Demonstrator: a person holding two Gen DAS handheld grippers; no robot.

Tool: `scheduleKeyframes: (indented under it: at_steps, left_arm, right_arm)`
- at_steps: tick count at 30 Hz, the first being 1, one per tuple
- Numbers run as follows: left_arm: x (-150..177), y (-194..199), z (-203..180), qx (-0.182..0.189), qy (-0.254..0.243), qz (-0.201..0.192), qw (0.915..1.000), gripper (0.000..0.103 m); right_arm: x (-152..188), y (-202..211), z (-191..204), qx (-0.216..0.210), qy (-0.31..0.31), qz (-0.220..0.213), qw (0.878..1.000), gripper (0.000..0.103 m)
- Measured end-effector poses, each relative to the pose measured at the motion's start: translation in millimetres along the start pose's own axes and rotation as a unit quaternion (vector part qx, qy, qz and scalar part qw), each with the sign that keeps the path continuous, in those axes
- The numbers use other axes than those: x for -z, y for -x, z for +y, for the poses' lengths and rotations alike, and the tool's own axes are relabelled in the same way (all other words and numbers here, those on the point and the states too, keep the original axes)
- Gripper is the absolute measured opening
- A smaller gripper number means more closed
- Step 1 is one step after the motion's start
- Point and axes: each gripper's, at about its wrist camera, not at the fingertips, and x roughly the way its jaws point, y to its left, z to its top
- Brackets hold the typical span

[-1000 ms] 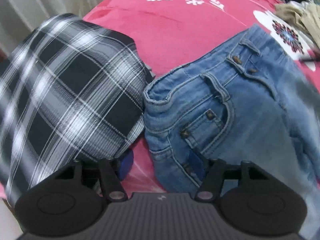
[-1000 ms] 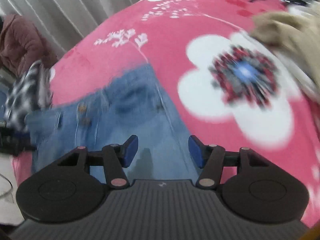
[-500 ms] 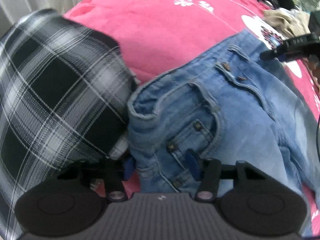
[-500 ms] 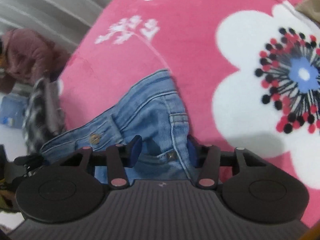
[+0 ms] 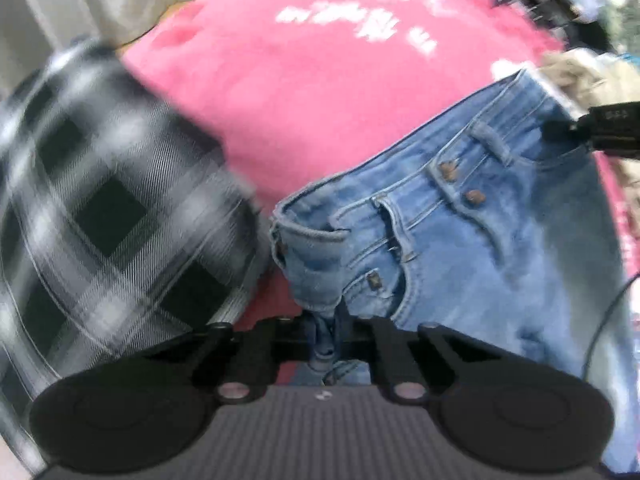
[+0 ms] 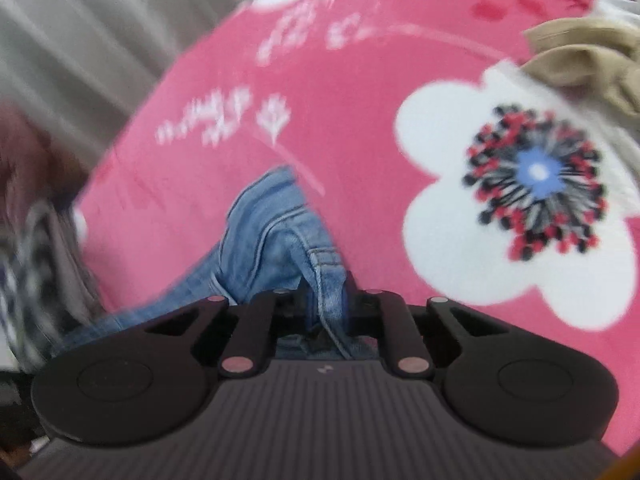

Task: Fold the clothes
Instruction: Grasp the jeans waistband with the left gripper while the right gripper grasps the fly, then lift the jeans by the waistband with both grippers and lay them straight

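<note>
Blue jeans (image 5: 480, 240) lie on the pink flowered blanket (image 5: 320, 80), front up, buttons and pocket showing. My left gripper (image 5: 326, 332) points steeply down at the near left corner of the waistband; its jaws are closing, with a fold of denim pinched between the pads. In the right wrist view the jeans (image 6: 272, 236) rise in a ridge into my right gripper (image 6: 326, 308), whose jaws are closing on the far waistband corner and press the denim. That gripper's black tip (image 5: 592, 128) shows at the right of the left wrist view.
A black-and-white plaid garment (image 5: 100, 208) lies just left of the jeans and also shows as the plaid (image 6: 28, 264) at the right wrist view's left edge. Beige clothes (image 6: 588, 56) are heaped at the back right. A grey curtain (image 6: 80, 40) hangs behind the bed.
Both grippers went from open over the jeans to pinching the waistband, one at each end. Both have lifted a little, and the denim is drawn up into ridges.
</note>
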Motion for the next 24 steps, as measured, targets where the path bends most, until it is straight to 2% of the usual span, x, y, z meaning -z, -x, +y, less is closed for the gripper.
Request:
scheduleKeyframes:
  at_steps: [5,10,13,15,17,19,24]
  left_arm:
    - [-25.0,32.1,-12.8,0.053,0.011,-0.053,0.9971,0.006]
    - [-51.0,20.7,-57.5,0.107,0.056,-0.083,0.9892,0.006]
    - [-67.7,11.0,-80.8,0.135,0.071,-0.105,0.9827,0.006]
    - [-77.6,10.9,-82.1,0.146,0.078,-0.122,0.9786,0.006]
    - [-92.6,7.5,-69.1,0.147,0.086,-0.132,0.9765,0.006]
    - [-99.8,12.0,-44.9,0.132,0.1,-0.149,0.9748,0.006]
    - [-112.6,21.9,16.8,0.06,0.125,-0.182,0.9734,0.006]
  right_arm:
    - [4.0,51.6,-19.5,0.009,-0.076,-0.075,0.994,0.01]
    - [-11.7,97.6,-55.3,0.06,-0.148,-0.172,0.972,0.01]
    - [-31.9,114.6,-77.1,0.083,-0.163,-0.198,0.963,0.01]
    - [-48.5,116.5,-82.3,0.088,-0.157,-0.206,0.962,0.01]
    - [-68.1,111.9,-79.1,0.088,-0.142,-0.21,0.963,0.01]
    - [-87.4,100.9,-67.7,0.07,-0.124,-0.211,0.967,0.01]
    - [-120.1,51.1,-5.4,0.009,-0.026,-0.188,0.982,0.01]
